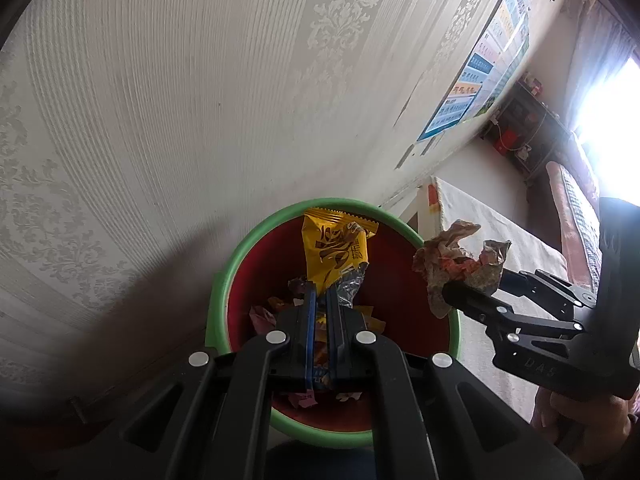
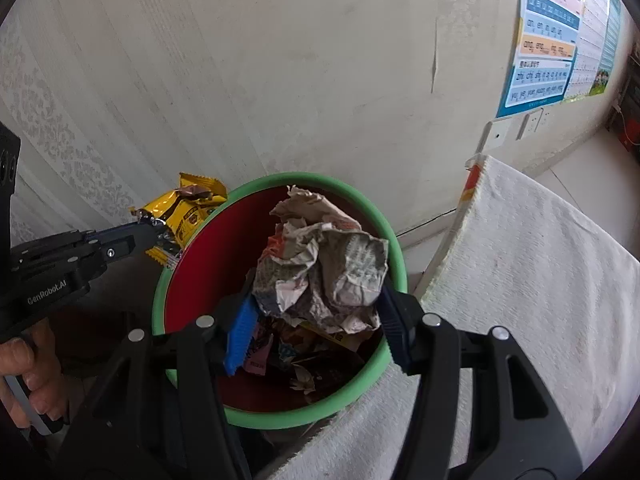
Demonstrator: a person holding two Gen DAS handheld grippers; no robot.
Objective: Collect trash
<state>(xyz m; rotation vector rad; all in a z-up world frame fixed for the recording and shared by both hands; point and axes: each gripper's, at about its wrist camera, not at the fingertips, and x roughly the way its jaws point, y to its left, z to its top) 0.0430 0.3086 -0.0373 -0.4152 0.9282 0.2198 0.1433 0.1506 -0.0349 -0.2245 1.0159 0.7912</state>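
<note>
Damask-patterned pale wallpaper (image 1: 160, 120) backs a red bin with a green rim (image 1: 224, 280), which stands beside a white towel-covered surface (image 2: 540, 260). Pinched nearly flat between the blue pads of the left gripper (image 1: 319, 300), a yellow snack wrapper (image 1: 332, 248) hangs over the bin's mouth in the left view but outside its rim in the right view. The right gripper (image 2: 316, 316), jaws half spread, clamps a crumpled paper ball (image 2: 324, 264) above the litter inside; only the right view shows the person's hand (image 2: 28, 380) on the left tool's handle.

Both wrist cameras look steeply down, close above the shared green-rimmed red plastic bin (image 1: 224, 280) (image 2: 394, 252) by the wallpapered wall (image 1: 160, 120) (image 2: 260, 80).
</note>
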